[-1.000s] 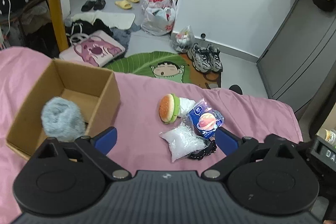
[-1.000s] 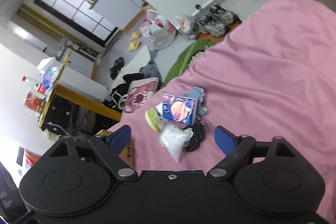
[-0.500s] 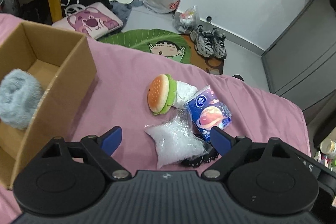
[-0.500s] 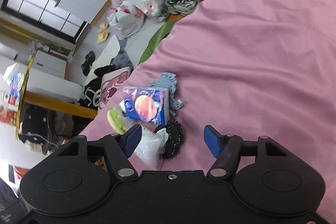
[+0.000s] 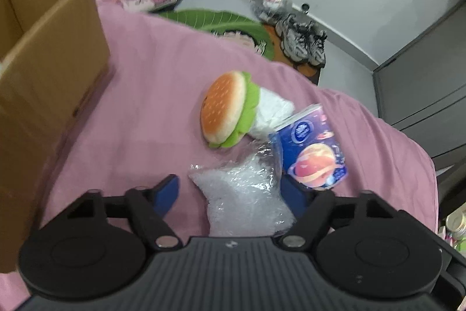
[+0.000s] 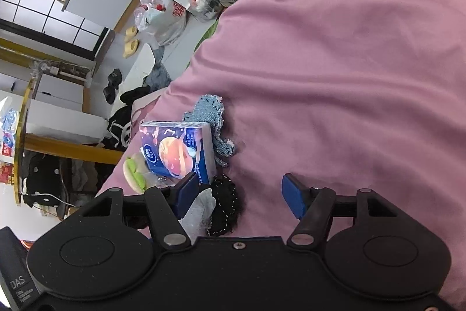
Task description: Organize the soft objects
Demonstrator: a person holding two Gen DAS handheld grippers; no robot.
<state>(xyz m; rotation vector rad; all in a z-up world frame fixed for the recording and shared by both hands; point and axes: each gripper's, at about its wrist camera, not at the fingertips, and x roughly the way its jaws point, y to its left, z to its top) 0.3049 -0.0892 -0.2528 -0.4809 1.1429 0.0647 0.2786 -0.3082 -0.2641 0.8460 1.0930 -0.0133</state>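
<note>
Soft goods heaped on a pink bedsheet (image 5: 151, 95), both grippers spread wide above them.

Left gripper (image 5: 233, 194): jaws wide, holding nothing, its blue fingers (image 5: 167, 193) either side of a clear bubble-wrap bag (image 5: 244, 194) at the near edge of the heap. Far of the bag, a plush burger (image 5: 228, 112) on its edge, leaning against a white crumpled item (image 5: 272, 112). Right of the bag, touching it, a blue tissue pack (image 5: 313, 153) printed with a planet. Cardboard box (image 5: 43, 77) at far left on the sheet, well apart from the heap; contents not visible. Right gripper (image 6: 240, 193): jaws wide, empty; black knitted piece (image 6: 225, 206) between its fingers, near the left one. Frayed denim scrap (image 6: 211, 114) lies beyond the tissue pack.
</note>
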